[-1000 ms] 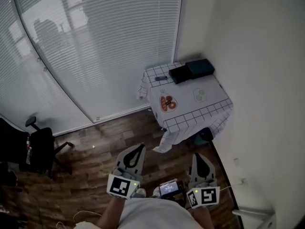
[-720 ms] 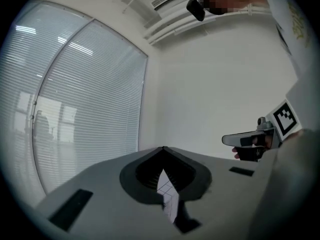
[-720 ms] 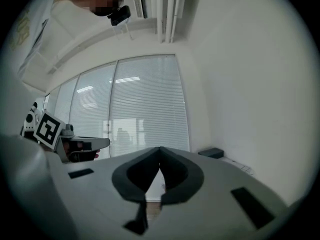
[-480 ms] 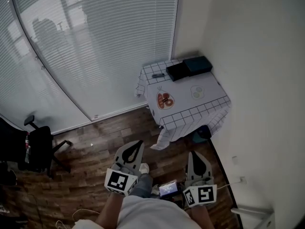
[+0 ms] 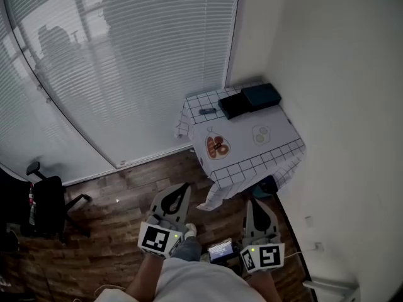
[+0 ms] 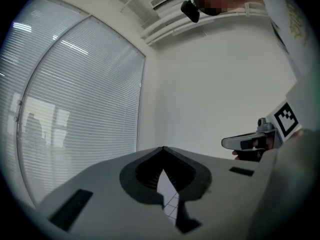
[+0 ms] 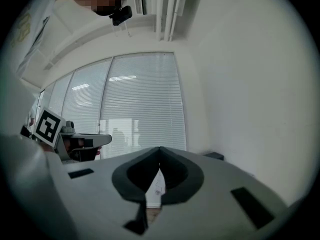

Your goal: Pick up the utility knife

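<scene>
Nearer the table (image 5: 277, 134) now, left gripper (image 5: 183, 187) and right gripper (image 5: 254, 202) stay clenched empty; utility knife (image 5: 207, 111) lies on it.

Worn: white top (image 5: 196, 283), blue jeans (image 5: 186, 248), white shoe (image 5: 190, 230) | left gripper (image 5: 185, 185): grey shell, black-lined teardrop opening, black-and-white marker cube (image 5: 157, 239) | right gripper (image 5: 254, 201): matching grey, marker cube (image 5: 265, 257) | waist: small lit screen (image 5: 221, 250)

I see a white grid-checked cloth (image 5: 277, 150) covering the tabletop. A flat black box (image 5: 234, 104) and a dark teal box (image 5: 261, 95) touch at its far edge. A black office chair (image 5: 44, 200) stands on the brown wooden floor (image 5: 113, 231).
</scene>
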